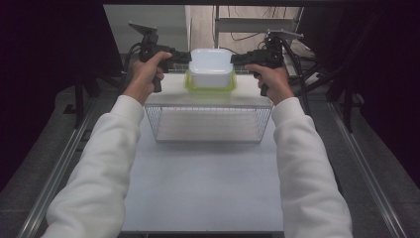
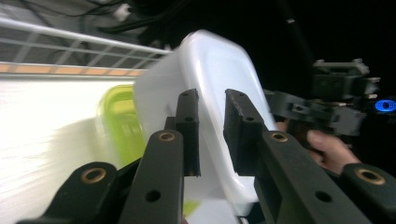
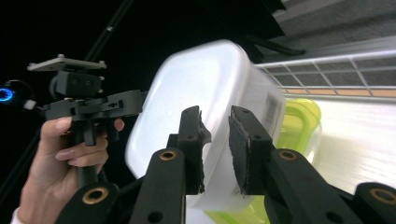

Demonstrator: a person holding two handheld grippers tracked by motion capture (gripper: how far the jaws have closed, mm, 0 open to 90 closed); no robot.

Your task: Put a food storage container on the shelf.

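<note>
**Two tongs carry box toward basket**

Left tongs (image 1: 184,57) and right tongs (image 1: 236,59) flank a white box (image 1: 211,63) with a green lid (image 1: 210,87), held upside down above the table's (image 1: 198,188) far edge, just beyond the wire basket (image 1: 208,124). Each pair's jaws stand narrow beside a box wall; whether the pads press on it cannot be told. Done well, both hands would likely travel together and level, so the box neither tilts nor slips, then lower it squarely inside the basket's rim.
</note>
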